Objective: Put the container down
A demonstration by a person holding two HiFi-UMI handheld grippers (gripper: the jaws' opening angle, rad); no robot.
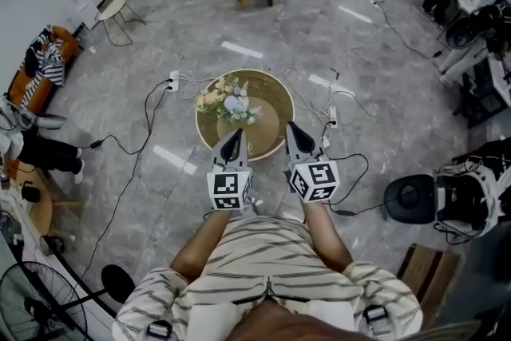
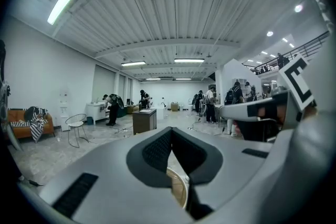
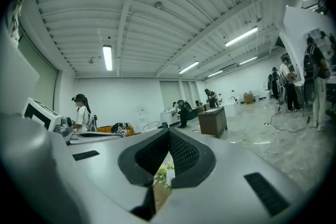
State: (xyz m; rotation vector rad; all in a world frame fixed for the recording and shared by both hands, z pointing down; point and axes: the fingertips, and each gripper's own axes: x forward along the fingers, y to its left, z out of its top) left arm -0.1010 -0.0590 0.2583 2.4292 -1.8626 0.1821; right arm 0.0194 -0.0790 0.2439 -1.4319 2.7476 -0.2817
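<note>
On round table [image 1: 275, 117]: 1 flower container [image 1: 230, 101], prob. set down, left of centre. 2 grippers over table's near rim: left gripper [image 1: 235, 133], right gripper [image 1: 291, 128], both closed tight, empty.

Open air lies between the left gripper [image 1: 237, 132] and the right gripper [image 1: 291, 127], and to either side of the 2. Below them, the round table [image 1: 273, 120] has its left half taken up by flowers [image 1: 230, 101] (the right half is bare). Cables [image 1: 335, 89] trail over the floor around the table, and a black seat [image 1: 411, 200] stands well off to the right.
</note>
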